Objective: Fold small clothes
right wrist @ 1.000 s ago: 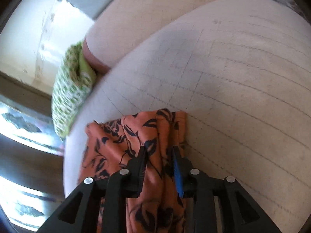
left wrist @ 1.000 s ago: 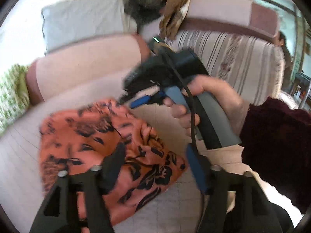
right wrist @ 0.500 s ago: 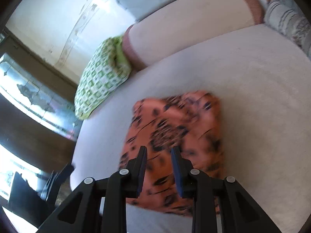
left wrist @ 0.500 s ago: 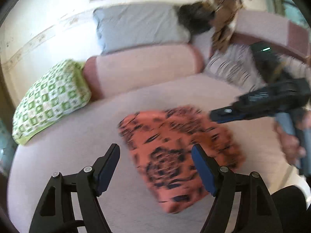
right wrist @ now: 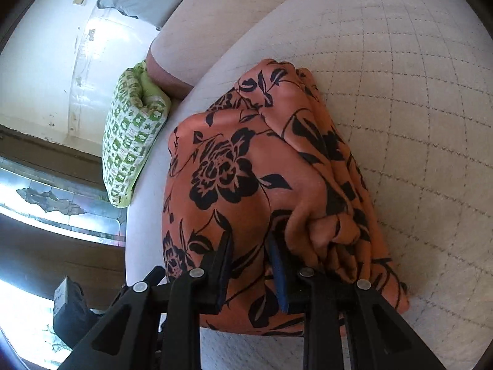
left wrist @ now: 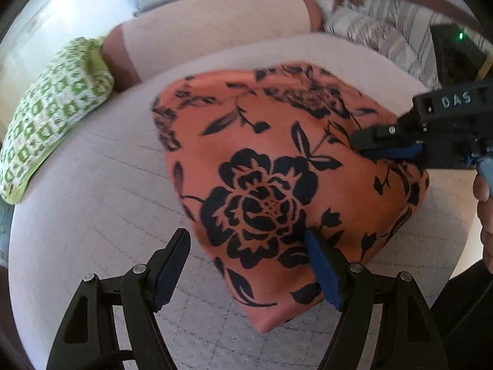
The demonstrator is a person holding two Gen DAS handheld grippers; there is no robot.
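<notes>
green checkered pillow off at the left edge of the quilted sofa seat, left gripper spread wide and holding nothing, folded orange floral cloth lying mid-seat, right gripper nearly closed, looks pinched onto a fold of it

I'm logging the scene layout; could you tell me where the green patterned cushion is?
The green patterned cushion lies at the left in both views, left of the orange floral garment, against the pink bolster.
</notes>
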